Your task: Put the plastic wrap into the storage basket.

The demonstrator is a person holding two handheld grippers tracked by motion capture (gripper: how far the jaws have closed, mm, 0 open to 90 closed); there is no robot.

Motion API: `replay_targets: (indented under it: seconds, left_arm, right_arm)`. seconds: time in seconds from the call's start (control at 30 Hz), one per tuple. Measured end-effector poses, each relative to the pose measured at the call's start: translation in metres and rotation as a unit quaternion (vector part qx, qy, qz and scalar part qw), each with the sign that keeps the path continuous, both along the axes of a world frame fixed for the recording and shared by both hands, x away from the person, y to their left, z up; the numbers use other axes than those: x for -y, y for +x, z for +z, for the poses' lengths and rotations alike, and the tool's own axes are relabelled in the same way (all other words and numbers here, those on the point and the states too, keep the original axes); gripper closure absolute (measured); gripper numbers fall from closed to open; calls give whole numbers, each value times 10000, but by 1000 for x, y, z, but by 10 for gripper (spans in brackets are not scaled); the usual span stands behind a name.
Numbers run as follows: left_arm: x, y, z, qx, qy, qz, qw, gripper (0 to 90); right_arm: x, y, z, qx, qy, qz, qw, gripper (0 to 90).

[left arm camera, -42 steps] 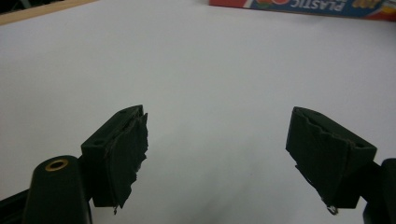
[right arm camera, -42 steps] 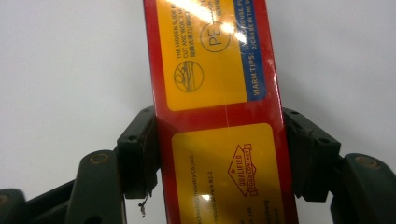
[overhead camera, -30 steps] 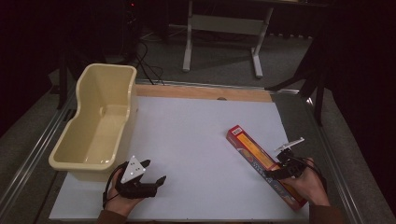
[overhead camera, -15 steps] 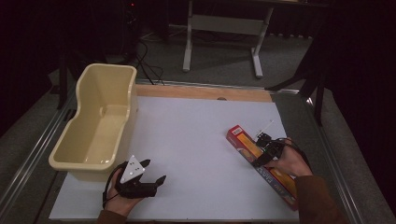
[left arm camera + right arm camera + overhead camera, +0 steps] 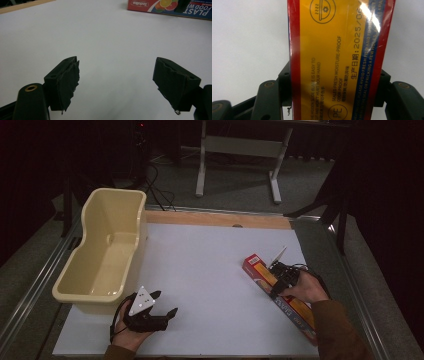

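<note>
Long red-and-orange food wrap box lying flat on the white table top, lower right of the high view, running diagonally from mid-right toward the bottom right corner. In the right gripper view, box filling the centre, running up out of frame between the two black jaws; printed text and a date on the orange face, glare patch near the top right. In the left gripper view, one end of the box at the top right edge, fruit graphic and white lettering legible.

Right gripper clamped across the box width near its upper half, jaws just closed onto it, pads pressed against both long red edges. Hand and brown sleeve coming in from the bottom right, over the lower part of the box.

Left gripper at lower left of the high view, resting low over bare table, well apart from the box. Jaws spread wide, nothing between them; in the left gripper view just white surface in the gap. Grey three-cornered plate on top.

Cream plastic tub at the left of the high view, just beside the left gripper, interior looking empty. Wooden strip along the far table edge. Beyond it, dark floor, metal stand legs.
</note>
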State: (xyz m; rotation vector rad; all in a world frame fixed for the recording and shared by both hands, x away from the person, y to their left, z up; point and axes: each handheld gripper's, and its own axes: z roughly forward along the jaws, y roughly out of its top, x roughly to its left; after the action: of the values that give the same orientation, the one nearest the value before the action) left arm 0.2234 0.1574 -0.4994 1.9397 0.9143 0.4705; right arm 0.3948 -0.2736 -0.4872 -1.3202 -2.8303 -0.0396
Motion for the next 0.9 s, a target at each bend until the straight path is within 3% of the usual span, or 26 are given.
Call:
replay_targets:
  seconds: [0.03, 0.07, 0.1, 0.13, 0.37, 0.47, 0.57, 0.7, 0.83, 0.87, 0.9]
  left_arm:
    - [0, 0, 0, -4, 3, 2, 10000, 208]
    - [0, 0, 0, -4, 3, 2, 10000, 208]
    - [0, 0, 0, -8, -2, -1, 10000, 208]
    - [0, 1, 0, -11, -4, -1, 10000, 208]
    - [0, 1, 0, 14, -15, 12, 10000, 208]
    - [0, 1, 0, 18, -2, 14, 10000, 208]
    - [0, 0, 0, 21, -5, 17, 10000, 208]
    - [0, 1, 0, 30, -5, 22, 10000, 208]
    - [0, 0, 1, 39, -18, 20, 10000, 207]
    - [0, 0, 1, 39, -18, 20, 10000, 208]
    - [-1, 0, 1, 45, -21, 25, 10000, 208]
  right_arm:
    - [-2, -1, 1, -47, -54, -215, 9997, 396]
    - [-2, -1, 1, -47, -54, -215, 9997, 396]
    - [-2, 0, 0, -198, 95, -451, 9987, 397]
    - [-2, -1, 1, -205, 196, -524, 9982, 397]
    - [-6, -9, 8, -120, 631, -742, 9952, 398]
    - [-13, -17, 23, -43, 1048, -843, 9909, 400]
    - [-17, -20, 30, -39, 1261, -874, 9882, 400]
    - [-30, -22, 45, -222, 1922, -914, 9768, 401]
    - [-39, -22, 51, -392, 2601, -920, 9604, 401]
    - [-39, -22, 51, -392, 2601, -920, 9604, 401]
    - [-44, -21, 52, -511, 2896, -884, 9517, 400]
